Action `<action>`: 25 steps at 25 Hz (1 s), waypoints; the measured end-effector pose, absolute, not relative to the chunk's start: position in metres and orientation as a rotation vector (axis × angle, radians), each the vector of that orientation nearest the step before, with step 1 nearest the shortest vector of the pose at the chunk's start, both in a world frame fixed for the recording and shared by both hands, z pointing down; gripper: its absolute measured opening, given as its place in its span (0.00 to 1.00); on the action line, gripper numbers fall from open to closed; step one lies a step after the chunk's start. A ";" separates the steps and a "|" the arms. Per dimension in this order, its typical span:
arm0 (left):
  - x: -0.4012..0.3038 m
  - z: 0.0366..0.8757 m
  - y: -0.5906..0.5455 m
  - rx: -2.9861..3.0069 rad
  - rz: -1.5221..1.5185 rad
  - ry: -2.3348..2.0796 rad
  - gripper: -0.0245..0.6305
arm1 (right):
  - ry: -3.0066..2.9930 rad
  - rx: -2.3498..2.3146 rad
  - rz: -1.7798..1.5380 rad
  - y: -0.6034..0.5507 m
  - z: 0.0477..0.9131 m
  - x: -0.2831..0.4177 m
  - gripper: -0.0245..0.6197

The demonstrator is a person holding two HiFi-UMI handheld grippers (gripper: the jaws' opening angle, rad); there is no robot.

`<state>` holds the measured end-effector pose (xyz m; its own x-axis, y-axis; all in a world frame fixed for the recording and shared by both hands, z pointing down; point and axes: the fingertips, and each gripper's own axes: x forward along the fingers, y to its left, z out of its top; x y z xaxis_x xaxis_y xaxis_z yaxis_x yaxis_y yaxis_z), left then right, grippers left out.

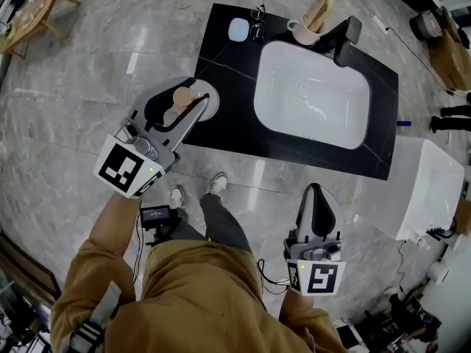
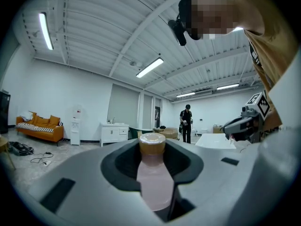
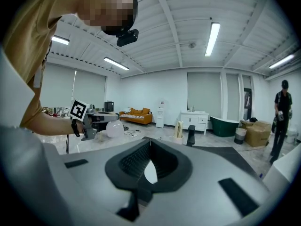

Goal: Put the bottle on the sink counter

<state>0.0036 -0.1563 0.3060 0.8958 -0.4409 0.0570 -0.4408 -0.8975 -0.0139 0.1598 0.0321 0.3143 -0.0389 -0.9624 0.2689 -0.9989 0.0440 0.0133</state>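
A pale pink bottle (image 1: 197, 103) with a tan cap stands upright in my left gripper (image 1: 180, 112), over the left end of the black sink counter (image 1: 228, 72). In the left gripper view the bottle (image 2: 153, 178) fills the gap between the jaws, and my left gripper (image 2: 152, 149) is shut on its neck and body. My right gripper (image 1: 316, 206) hangs lower right, off the counter's front edge, over the floor. In its own view my right gripper (image 3: 149, 144) has its tips together with nothing held. That view also shows the bottle (image 3: 114, 128) at the left.
A white basin (image 1: 313, 94) is set in the counter. Along the back stand a white round dish (image 1: 238, 29), glasses (image 1: 257, 22), a cup (image 1: 305, 28) and a black faucet (image 1: 342, 41). A white tub (image 1: 430, 190) sits to the right. A person (image 2: 186, 122) stands far off.
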 end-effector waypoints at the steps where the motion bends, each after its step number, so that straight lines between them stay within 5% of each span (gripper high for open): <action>1: 0.004 0.308 -0.158 -3.057 -0.092 0.713 0.23 | -2.111 2.022 0.268 0.032 0.316 0.159 0.05; 25: 0.023 0.352 -0.179 -3.052 -0.110 0.708 0.23 | -2.126 1.972 0.373 0.025 0.365 0.158 0.05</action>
